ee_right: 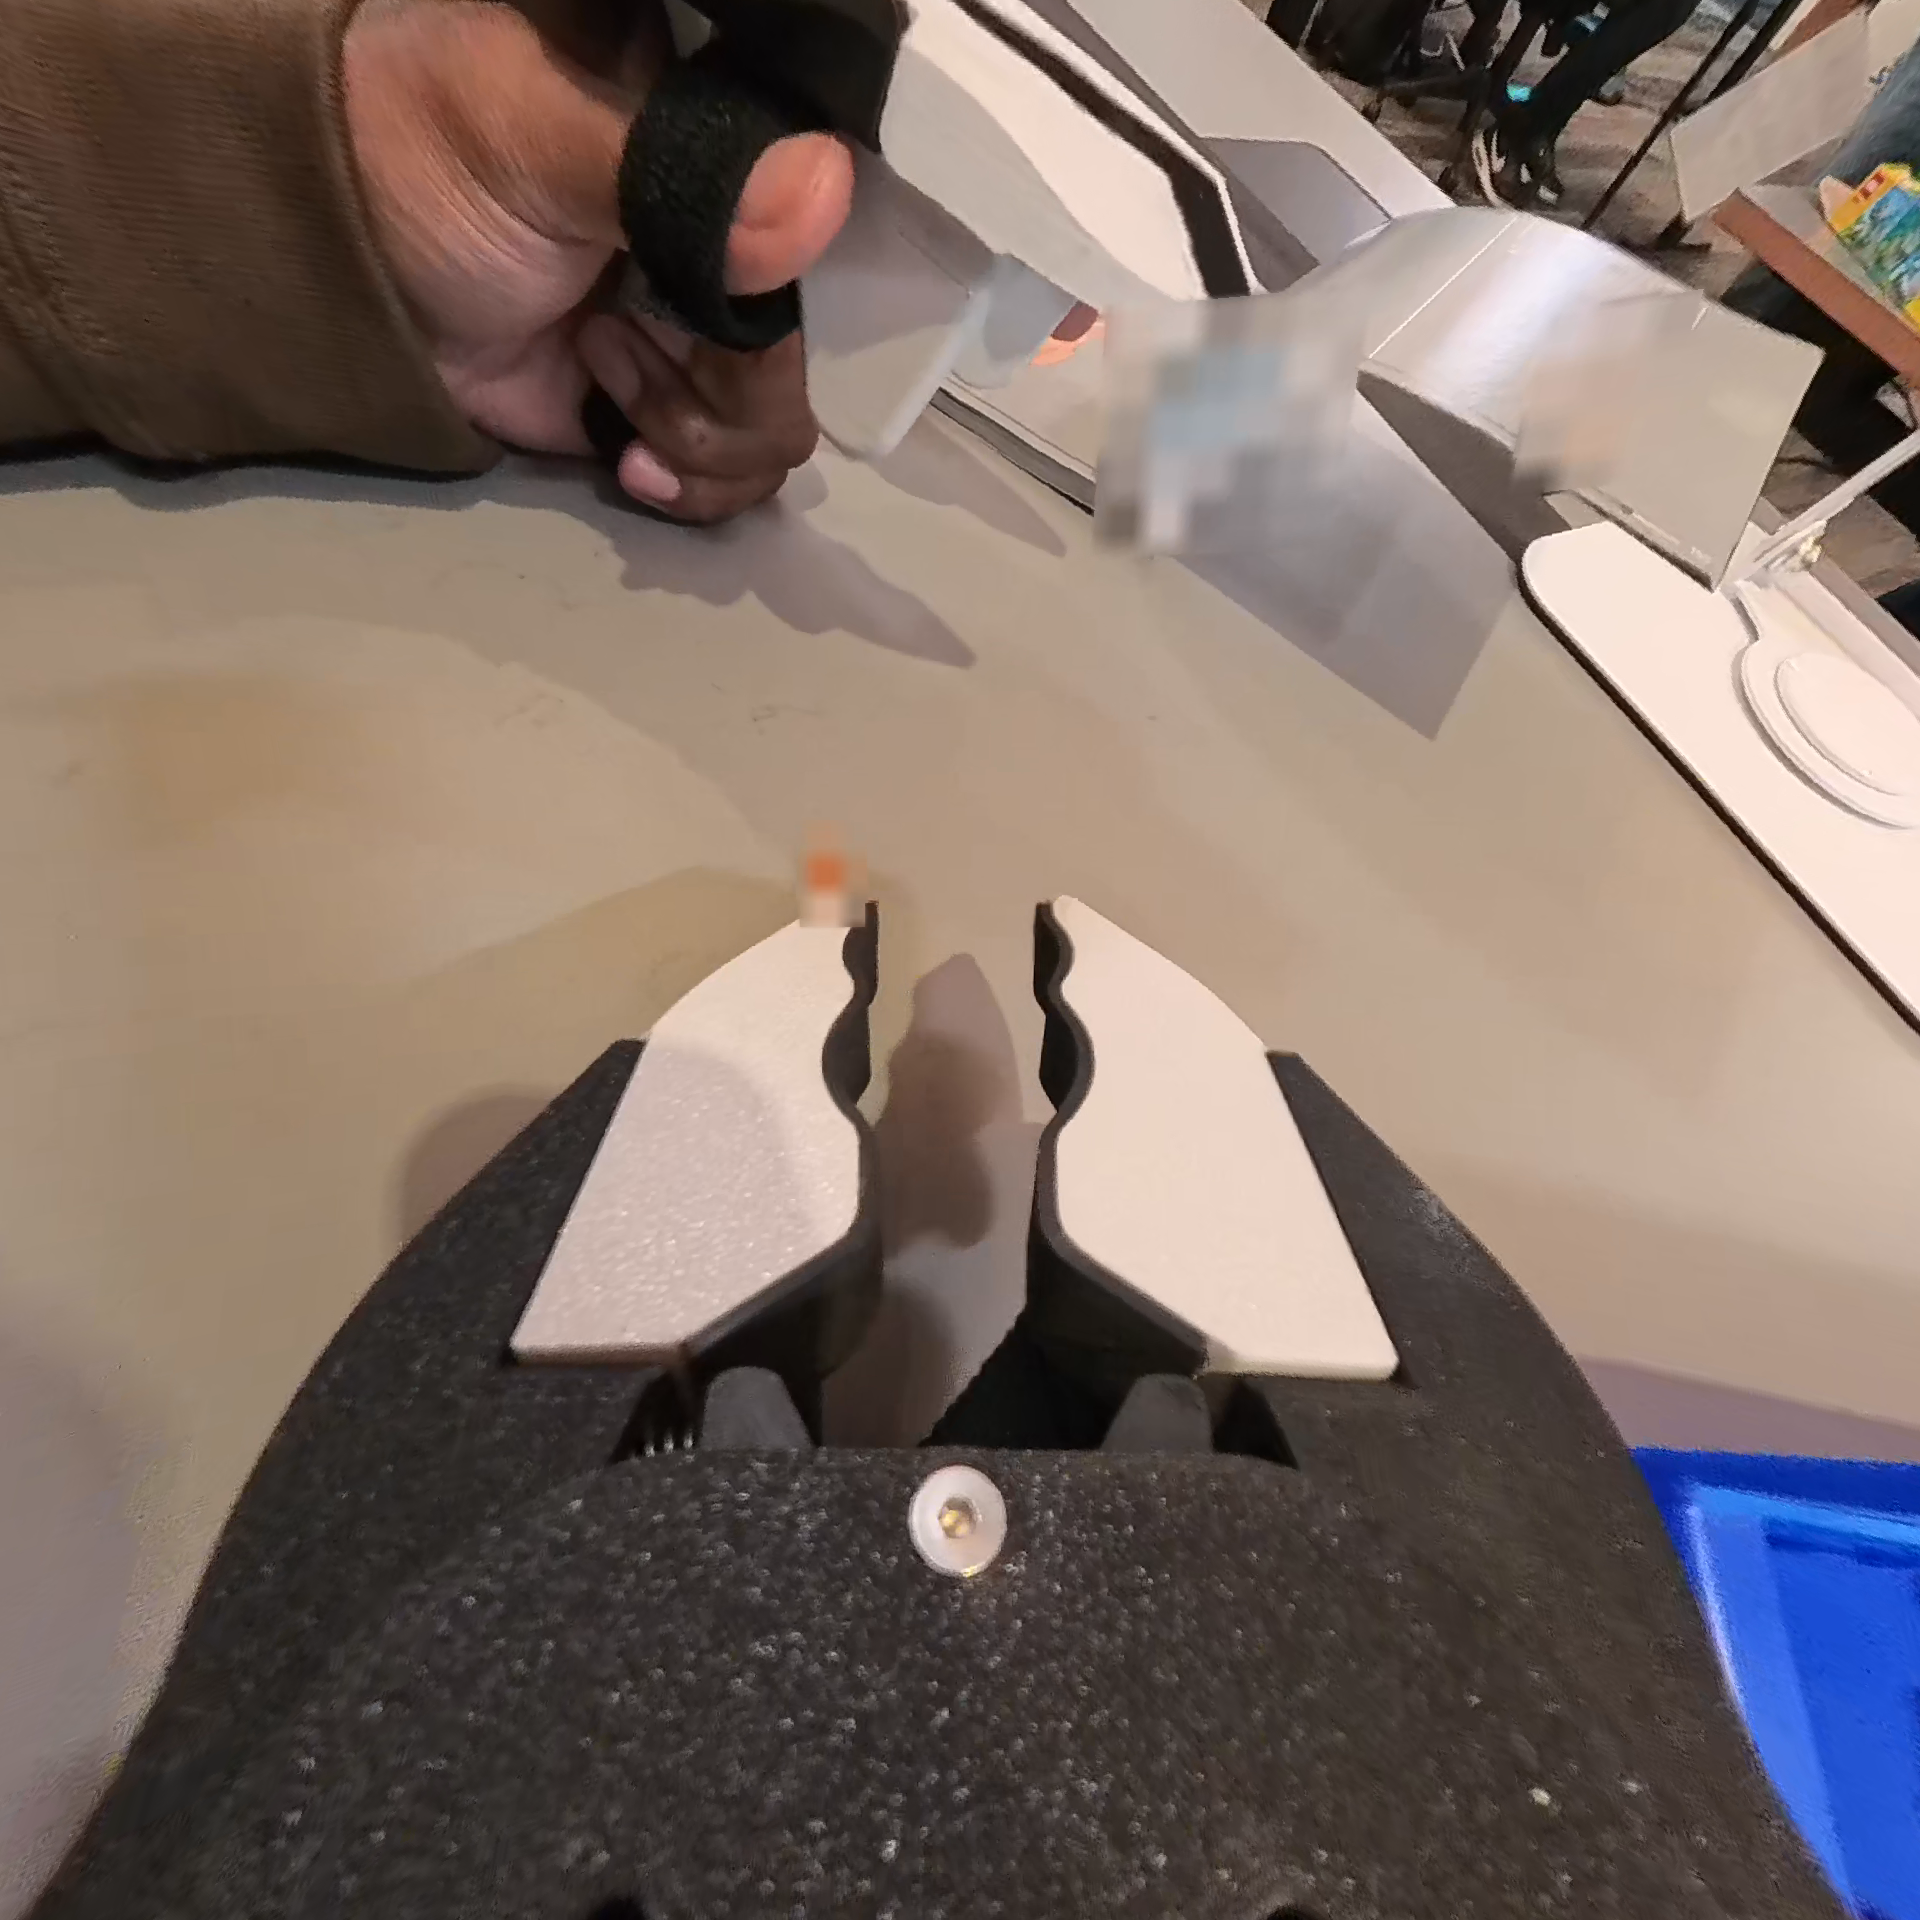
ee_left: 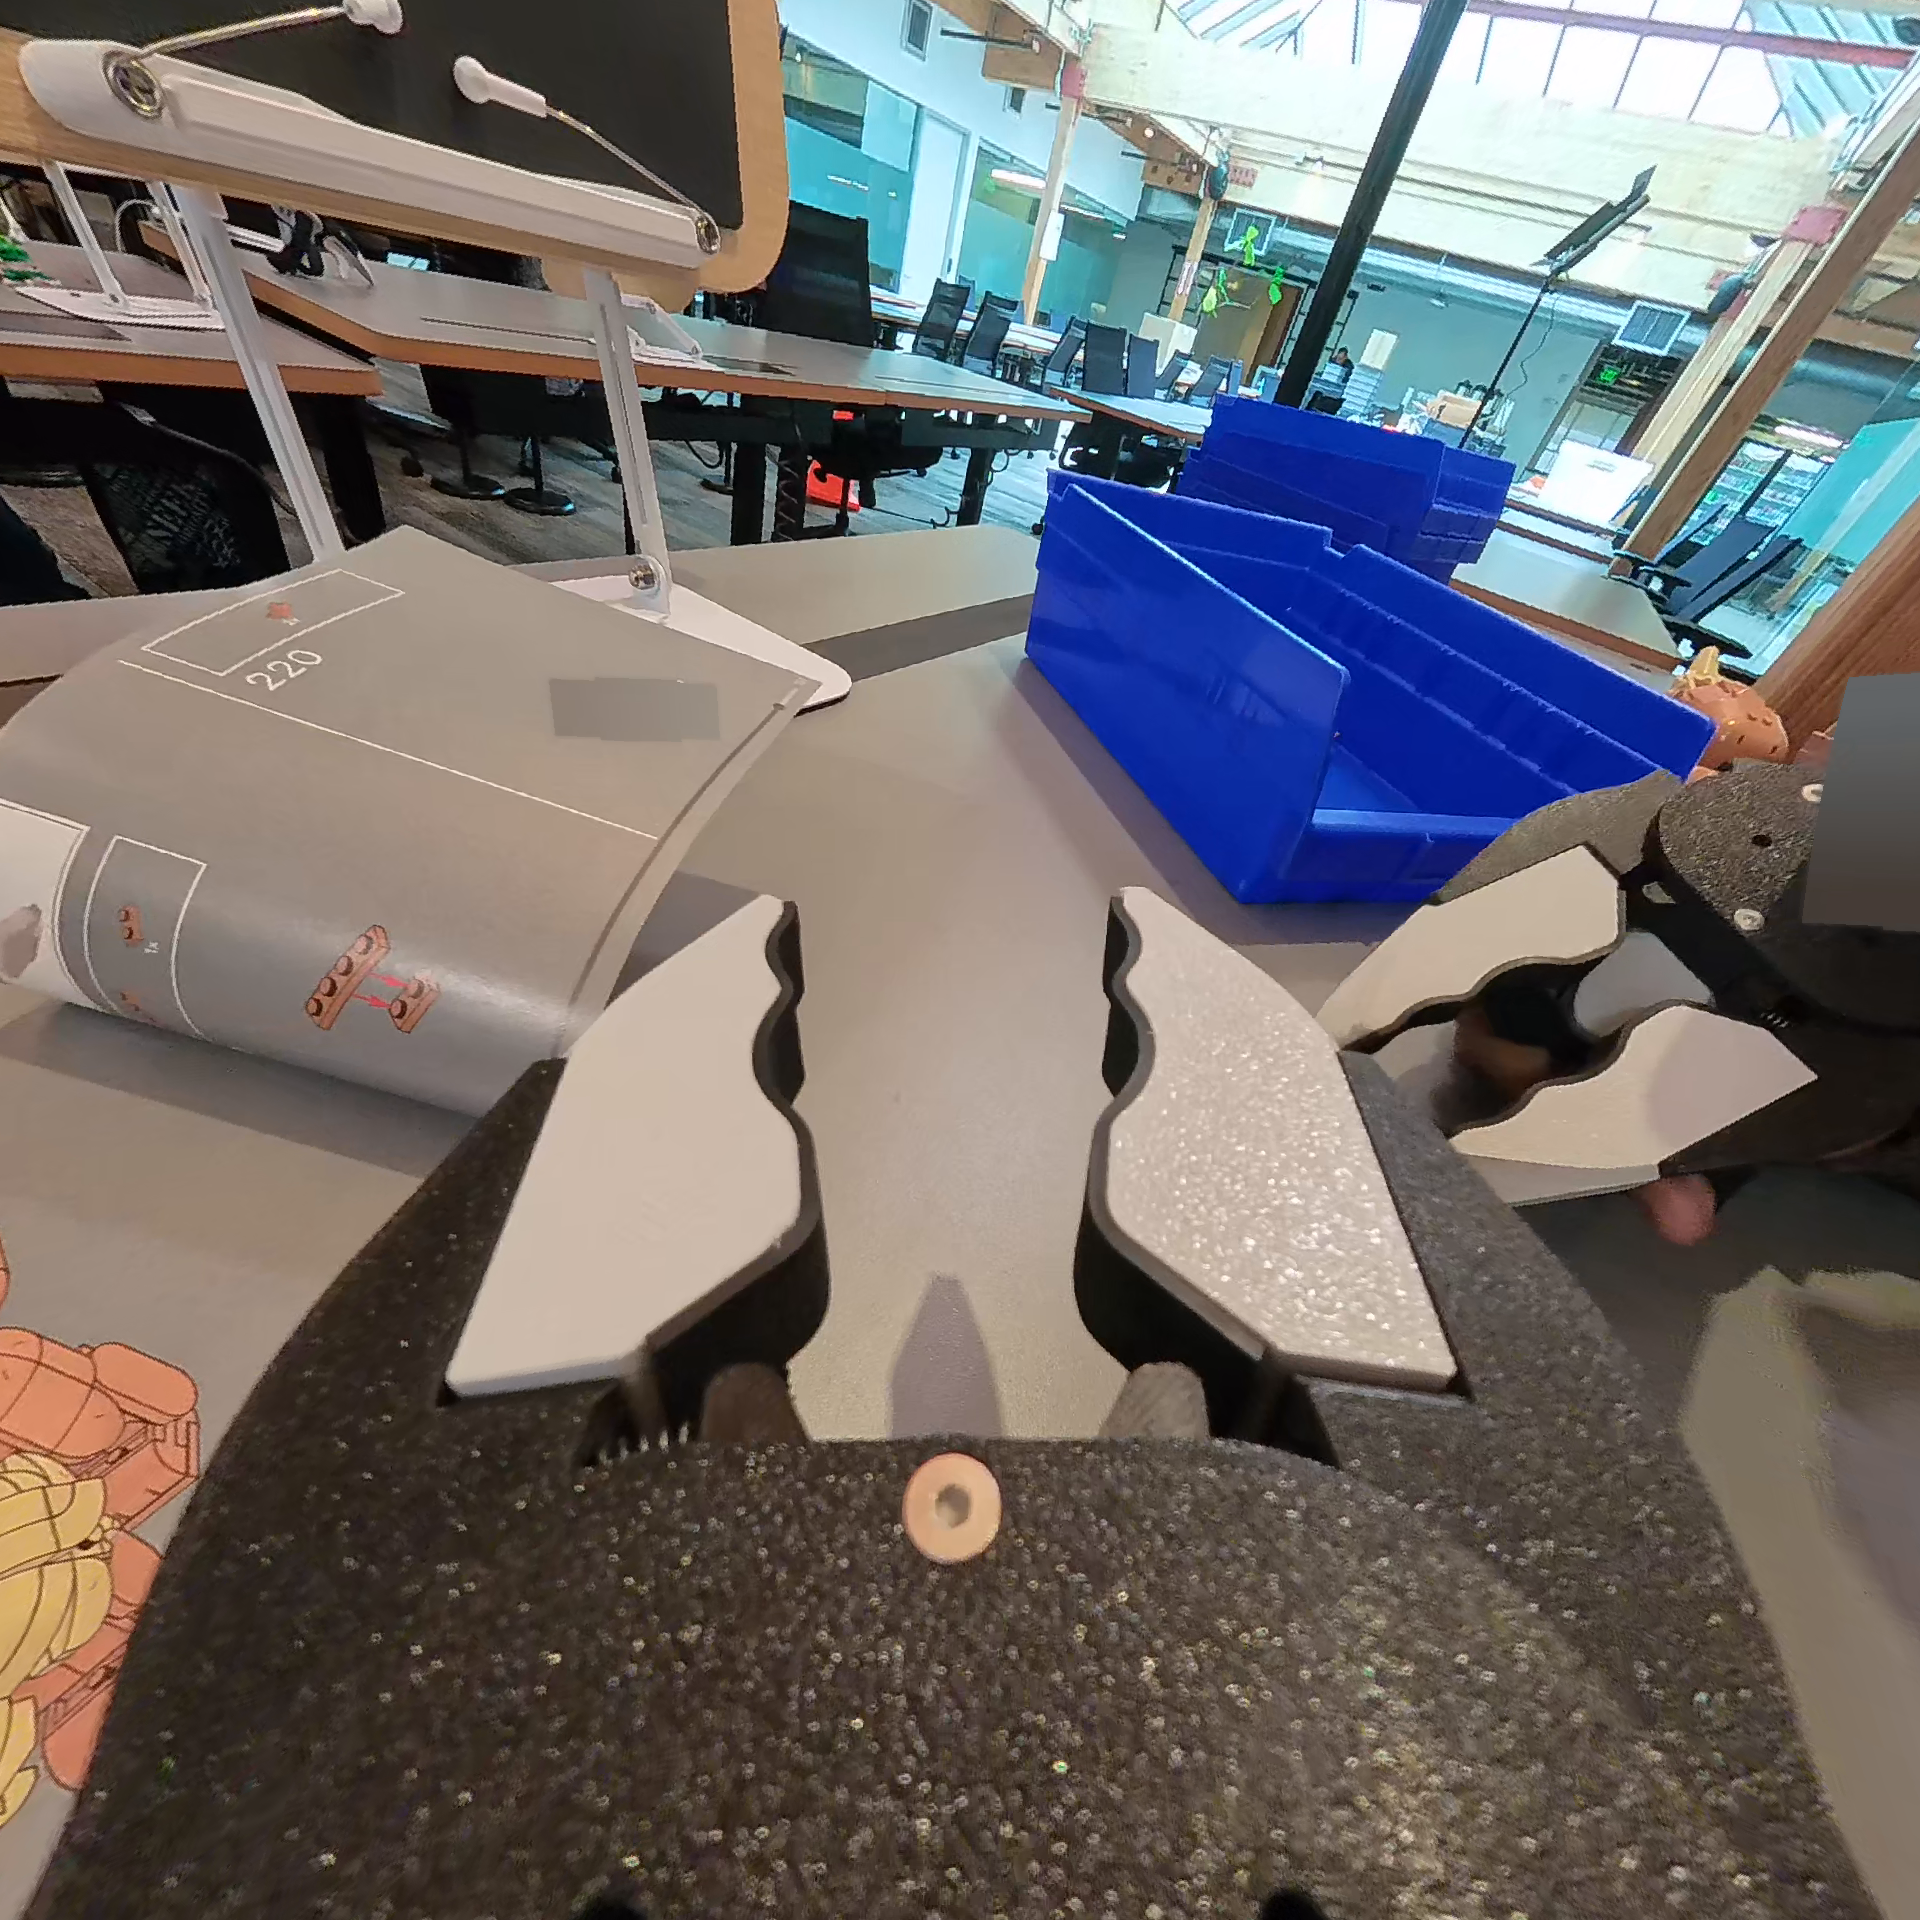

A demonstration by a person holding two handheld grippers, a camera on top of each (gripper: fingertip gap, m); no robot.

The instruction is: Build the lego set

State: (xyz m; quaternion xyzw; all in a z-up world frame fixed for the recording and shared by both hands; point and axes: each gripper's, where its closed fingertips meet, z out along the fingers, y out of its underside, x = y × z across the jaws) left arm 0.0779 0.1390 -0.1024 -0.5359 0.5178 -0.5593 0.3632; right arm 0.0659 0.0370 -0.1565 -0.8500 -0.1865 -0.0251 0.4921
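Left claw (ee_left: pixel 951 966) wide open, empty, over bare counter (ee_left: pixel 935 748) between booklet (ee_left: pixel 343 790) and blue bin (ee_left: pixel 1195 686); right claw (ee_right: pixel 956 925) part open, empty, small orange bit (ee_right: pixel 826 868) just beside its left fingertip

Open-plan office: desks (ee_left: pixel 852 384), chairs (ee_left: pixel 1101 348)

Behind your grey tabletop (ee_left: pixel 935 748) you see an open office, rows of wood-edged desks (ee_left: pixel 852 374) and black chairs (ee_left: pixel 1101 353) mid-frame, a black pillar (ee_left: pixel 1371 197) upper right, bright skylights (ee_left: pixel 1662 62) top right, timber beams (ee_left: pixel 1766 312) at right.
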